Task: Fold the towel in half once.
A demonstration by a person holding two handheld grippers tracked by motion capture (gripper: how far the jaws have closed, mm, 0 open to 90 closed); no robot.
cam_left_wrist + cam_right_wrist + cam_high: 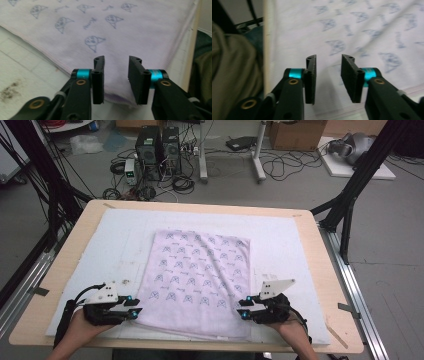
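- Patterned cloth (197,277) spread flat on the white mat (115,245) covering the desk (320,270), near edge toward the person, probably ready for folding.
- Left claw (136,312) at the near left corner, jaws apart, pinching nothing.
- Right claw (242,312) at the near right corner, likewise parted and empty, likely mirrored to lift both corners together.

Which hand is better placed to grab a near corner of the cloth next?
Roughly equal, left slightly: the left gripper has open jaws straddling the cloth corner edge; the right gripper sits over cloth beside its corner.

Bare mat (115,245) (both sides) beside cloth (197,275)
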